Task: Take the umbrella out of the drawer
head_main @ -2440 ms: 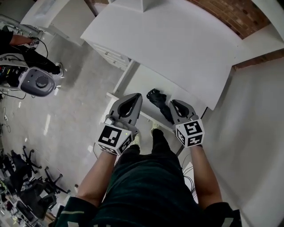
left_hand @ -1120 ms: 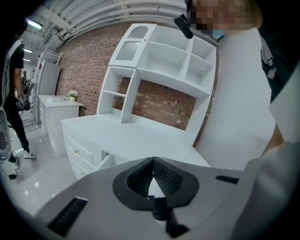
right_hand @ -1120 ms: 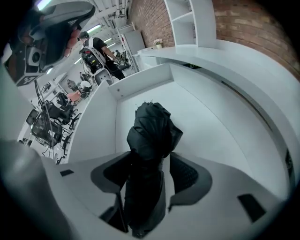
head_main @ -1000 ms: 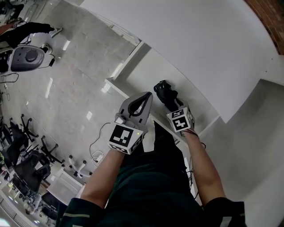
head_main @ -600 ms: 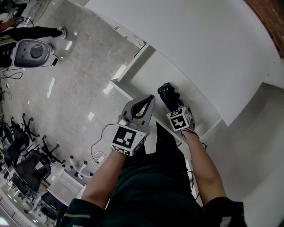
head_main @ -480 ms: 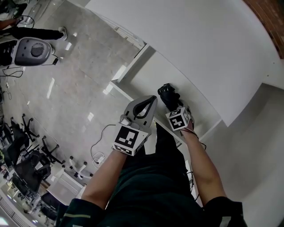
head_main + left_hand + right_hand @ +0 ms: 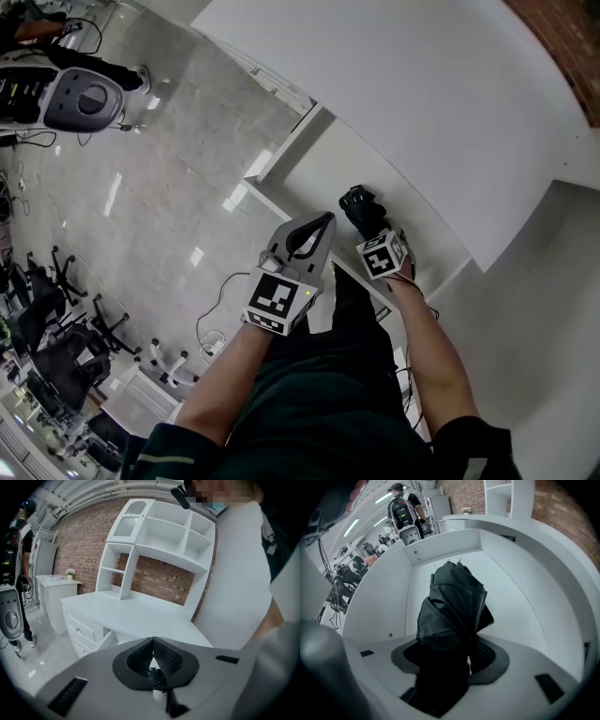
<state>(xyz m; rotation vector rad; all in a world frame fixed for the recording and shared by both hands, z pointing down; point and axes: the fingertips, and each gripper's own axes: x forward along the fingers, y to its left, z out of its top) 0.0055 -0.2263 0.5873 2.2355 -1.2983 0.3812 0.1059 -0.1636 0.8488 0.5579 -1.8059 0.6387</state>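
A black folded umbrella (image 7: 361, 204) lies in the open white drawer (image 7: 314, 164) under the desk top. My right gripper (image 7: 375, 230) points steeply down into the drawer over the umbrella's near end. In the right gripper view the umbrella (image 7: 454, 606) fills the gap of the right gripper (image 7: 457, 656). The jaws are closing around it, and a thin light sliver still shows beside the right pad (image 7: 487, 653). My left gripper (image 7: 323, 222) hovers at the drawer's front edge, shut and empty. In its own view the left gripper (image 7: 152, 641) has its pads meeting at the tips.
The white desk top (image 7: 422, 103) overhangs the drawer's back. A side unit with small drawers (image 7: 82, 632) and a white shelf unit (image 7: 159, 531) stand against the brick wall. On the tiled floor at left are a grey machine (image 7: 84, 98), office chairs (image 7: 37, 328) and cables (image 7: 211, 323).
Since the earliest frame my right gripper has dropped into the drawer over the umbrella. Over the last second both grippers stay almost where they were, and the umbrella has not moved.
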